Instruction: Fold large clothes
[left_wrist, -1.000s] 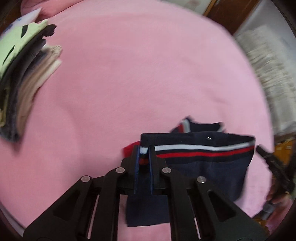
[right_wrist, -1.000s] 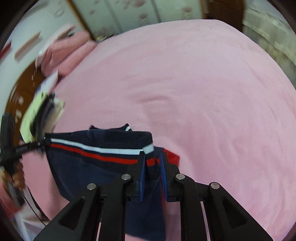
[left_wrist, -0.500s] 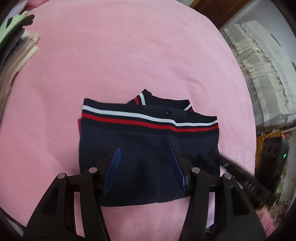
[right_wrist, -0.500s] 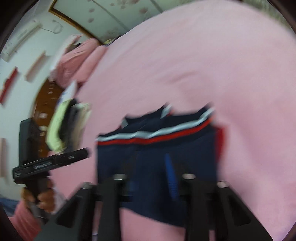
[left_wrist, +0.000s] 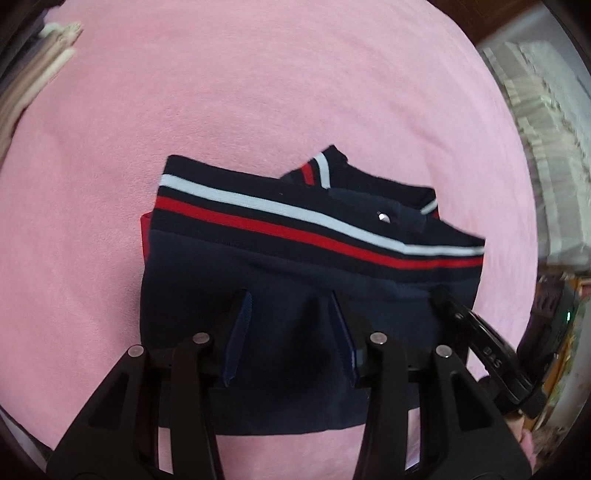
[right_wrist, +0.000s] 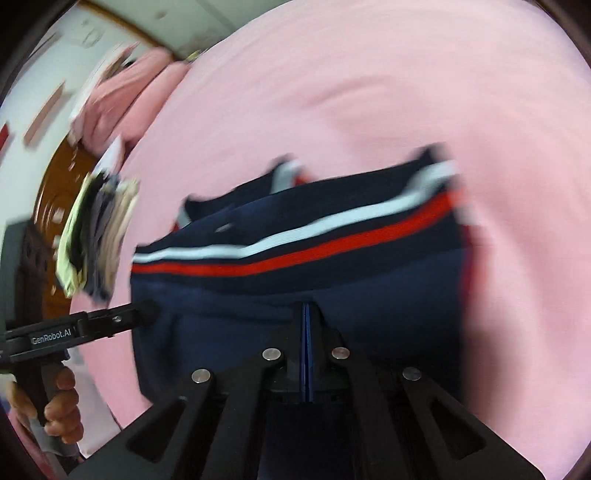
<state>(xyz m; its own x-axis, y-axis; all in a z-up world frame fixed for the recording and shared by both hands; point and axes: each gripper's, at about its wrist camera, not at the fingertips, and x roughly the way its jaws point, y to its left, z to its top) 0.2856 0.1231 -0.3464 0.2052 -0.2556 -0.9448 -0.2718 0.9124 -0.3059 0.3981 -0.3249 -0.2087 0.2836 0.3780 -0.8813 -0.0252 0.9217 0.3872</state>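
Left wrist: left gripper hangs spread over the folded navy garment lying on the pink bedspread, jaws closing, pinching nothing. Right wrist: right gripper is pressed together, apparently empty; fold looks done, so next likely calls for moving it to the folded stack.

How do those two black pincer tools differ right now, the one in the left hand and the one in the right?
The left gripper has its jaws apart and closing over the navy garment, with nothing pinched between them; the right gripper has its blue pads pressed together. The right gripper's view is blurred, the left gripper's sharper. Both are black with blue pads and point down at the folded garment on the pink bedspread.
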